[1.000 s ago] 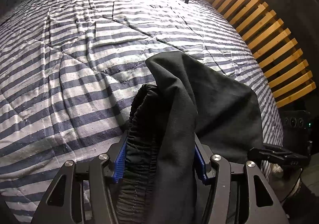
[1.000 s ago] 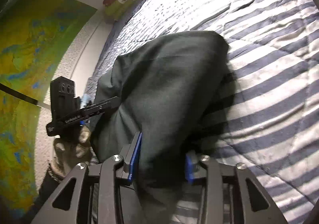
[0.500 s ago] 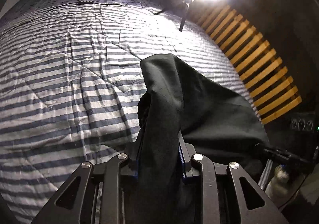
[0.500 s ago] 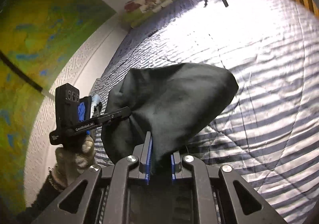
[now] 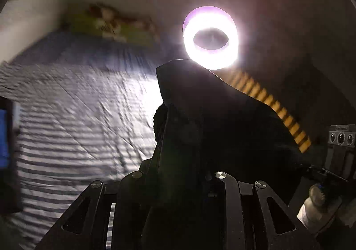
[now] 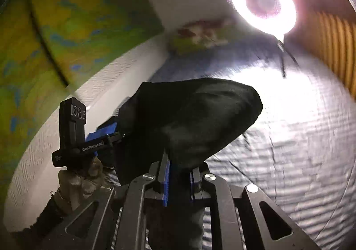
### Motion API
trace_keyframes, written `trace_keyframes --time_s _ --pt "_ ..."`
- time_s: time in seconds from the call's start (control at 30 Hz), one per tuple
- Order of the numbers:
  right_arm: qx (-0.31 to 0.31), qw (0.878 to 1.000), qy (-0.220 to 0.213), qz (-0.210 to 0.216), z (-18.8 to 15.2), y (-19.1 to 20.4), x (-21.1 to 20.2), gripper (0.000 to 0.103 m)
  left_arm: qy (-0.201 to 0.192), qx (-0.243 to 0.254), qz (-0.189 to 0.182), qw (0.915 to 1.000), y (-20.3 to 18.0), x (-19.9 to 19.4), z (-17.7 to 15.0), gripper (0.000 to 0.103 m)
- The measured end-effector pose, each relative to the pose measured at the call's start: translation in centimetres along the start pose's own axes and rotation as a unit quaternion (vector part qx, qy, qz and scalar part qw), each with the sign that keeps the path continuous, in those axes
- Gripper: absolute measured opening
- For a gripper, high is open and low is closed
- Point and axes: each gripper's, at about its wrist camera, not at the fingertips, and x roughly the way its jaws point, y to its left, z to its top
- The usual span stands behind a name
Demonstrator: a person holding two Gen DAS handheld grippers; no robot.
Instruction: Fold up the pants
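Note:
The black pants (image 5: 222,120) hang lifted above the striped bed. My left gripper (image 5: 180,174) is shut on a thick bunch of them, with the gathered elastic waistband (image 5: 159,120) showing at the left edge of the bunch. In the right wrist view my right gripper (image 6: 179,174) is shut on another fold of the black pants (image 6: 191,116), which bulges up over its blue pads (image 6: 167,179). The left gripper (image 6: 104,136) shows there too, held in a gloved hand (image 6: 80,178) at the pants' left side. Cloth hides the left gripper's pads in its own view.
The bed with its blue-and-white striped cover (image 5: 77,120) lies below and ahead. A bright ring light (image 5: 210,37) on a stand shines at the far side. Wooden slats (image 5: 282,112) run along the right; a green-yellow wall hanging (image 6: 55,34) and white wall stand on the left.
Both grippers closed on the pants and rose well above the bed, tilting up so the ring light and far wall came into view. The pants left the bed with them.

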Motion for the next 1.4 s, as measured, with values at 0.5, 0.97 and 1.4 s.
trace_keyframes --time_s 0.5,0.97,1.4 --pt "-0.174 0.973 -0.002 0.150 7.4 23.2 11.1 0.011 -0.183 -0.024 0.178 0.9665 11.9 -27.8 3.7 0.028" --pt "-0.153 0.967 0.111 0.173 8.0 28.0 38.7 0.014 -0.099 -0.131 0.279 0.9461 35.3 -23.9 6.4 0.032" --pt "-0.023 0.957 0.210 0.199 3.2 20.9 42.3 0.041 -0.105 -0.196 0.324 0.9196 40.1 -24.8 5.7 0.057"
